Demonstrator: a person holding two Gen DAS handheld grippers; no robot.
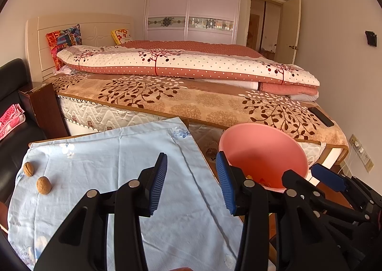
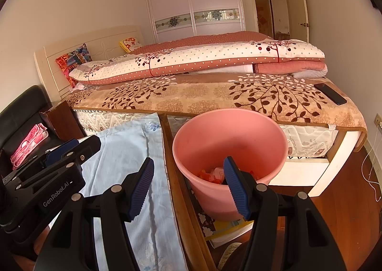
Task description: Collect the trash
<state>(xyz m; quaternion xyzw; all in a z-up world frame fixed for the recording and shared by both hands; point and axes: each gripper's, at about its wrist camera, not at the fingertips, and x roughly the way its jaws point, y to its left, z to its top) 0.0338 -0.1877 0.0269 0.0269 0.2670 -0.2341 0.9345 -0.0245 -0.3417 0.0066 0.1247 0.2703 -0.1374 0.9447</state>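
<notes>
Your left gripper [image 1: 191, 184] hangs over the near right part of a pale blue flowered cloth [image 1: 114, 151] spread on a table, jaws parted wide with nothing between the ribbed blue pads. Two walnuts [image 1: 43, 185] lie near the cloth's left edge, one behind the other and apart, well clear of your left gripper. Your right gripper [image 2: 188, 187] stands beside it, jaws likewise spread and empty; one finger sits over the cloth's right edge, the other in front of the pink bin [image 2: 229, 132]. That bin stands just off the table's wooden edge, between the table and the bed [image 2: 210, 99], and holds scraps of orange and red trash [image 2: 210, 174] at its bottom. A dark phone [image 2: 330, 93] lies on the bed's brown leaf-patterned blanket near the far right corner, with folded quilts [image 2: 191, 58] piled behind it. At left, a black chair [image 1: 14, 75] holds a pink cloth [image 1: 10, 119].
</notes>
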